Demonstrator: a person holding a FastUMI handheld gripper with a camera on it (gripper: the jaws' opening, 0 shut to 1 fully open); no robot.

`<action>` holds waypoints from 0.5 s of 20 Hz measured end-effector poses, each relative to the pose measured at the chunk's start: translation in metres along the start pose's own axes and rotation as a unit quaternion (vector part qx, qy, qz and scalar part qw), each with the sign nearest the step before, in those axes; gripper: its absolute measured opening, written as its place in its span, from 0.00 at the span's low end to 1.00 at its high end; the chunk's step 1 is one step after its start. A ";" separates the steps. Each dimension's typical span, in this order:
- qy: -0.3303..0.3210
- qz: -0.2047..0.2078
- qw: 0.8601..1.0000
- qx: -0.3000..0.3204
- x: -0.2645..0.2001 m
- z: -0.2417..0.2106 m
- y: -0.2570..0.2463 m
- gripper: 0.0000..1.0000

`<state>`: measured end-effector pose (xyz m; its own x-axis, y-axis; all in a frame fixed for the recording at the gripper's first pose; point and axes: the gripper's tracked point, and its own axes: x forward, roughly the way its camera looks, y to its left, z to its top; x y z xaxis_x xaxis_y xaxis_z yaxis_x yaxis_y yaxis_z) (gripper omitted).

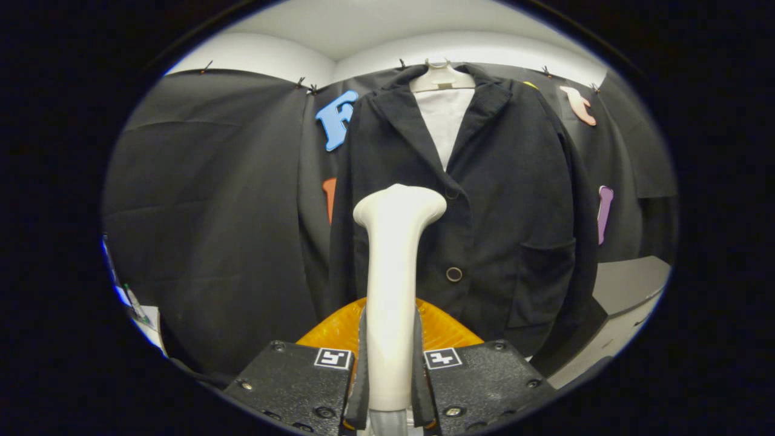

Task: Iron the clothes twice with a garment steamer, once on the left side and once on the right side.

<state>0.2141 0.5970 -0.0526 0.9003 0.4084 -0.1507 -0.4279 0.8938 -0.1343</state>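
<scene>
we hold the garment steamer (pixel 392 284) upright by its pale handle, its flared head raised in front of the dark jacket (pixel 484 212), which hangs on a hanger (pixel 442 77) against the booth wall, just beyond the head. the head sits near the middle front, beside the button placket, so neither side pass looks begun to us.

what could go wrong: the handle is smooth and tapers, and we grip it low, so as we sweep up or down the steamer may twist or slide in the grip and the head may turn off the cloth. the jacket hangs free too; pressing hard could swing it on the hanger, or snag a lapel or the pocket (pixel 542 284).

the gripper (pixel 390 387) has its jaws drawn close, both pressing the lower handle from either side, with the orange body (pixel 451 330) just behind them.
</scene>
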 end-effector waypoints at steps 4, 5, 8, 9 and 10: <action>0.020 -0.003 1.000 0.002 -0.002 -0.018 -0.003 0.31; 0.025 -0.003 1.000 0.002 -0.003 -0.022 -0.003 0.31; 0.037 -0.004 0.999 0.010 -0.004 -0.035 -0.005 0.30; 0.044 -0.005 0.999 0.012 -0.004 -0.039 -0.007 0.30; 0.050 -0.005 0.999 0.014 -0.004 -0.045 -0.008 0.31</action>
<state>0.2105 0.5799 -0.0946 0.8910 0.3810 -0.2468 -0.4161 0.9028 -0.1089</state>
